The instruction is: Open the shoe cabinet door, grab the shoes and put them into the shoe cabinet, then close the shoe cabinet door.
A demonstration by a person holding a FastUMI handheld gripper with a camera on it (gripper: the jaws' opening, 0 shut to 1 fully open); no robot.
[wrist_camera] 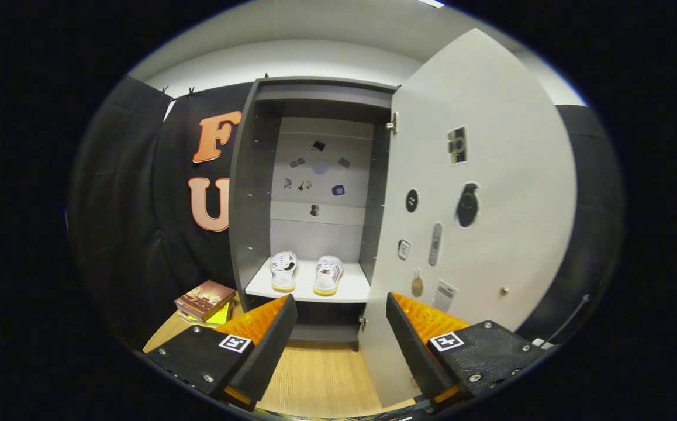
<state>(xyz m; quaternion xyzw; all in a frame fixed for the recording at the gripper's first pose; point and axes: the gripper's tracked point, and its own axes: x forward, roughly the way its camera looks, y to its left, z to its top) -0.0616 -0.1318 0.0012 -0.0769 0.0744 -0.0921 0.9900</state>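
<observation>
A grey shoe cabinet (245, 193) stands beyond my fingers with its white door (490, 193) swung open to the right. Two white shoes with yellow soles sit side by side on the cabinet's white shelf (306, 290): the left shoe (283, 270) and the right shoe (328, 273), both with heels towards me. My gripper (341, 310) is open, held back from the cabinet, with nothing between its fingers. The door's lower edge passes just ahead of the right finger (414, 339).
A stack of books (205, 301) lies on the wooden surface (321, 380) left of the cabinet. Small stickers dot the cabinet's back panel and the inner face of the door. A small knob (504, 290) sits low on the door.
</observation>
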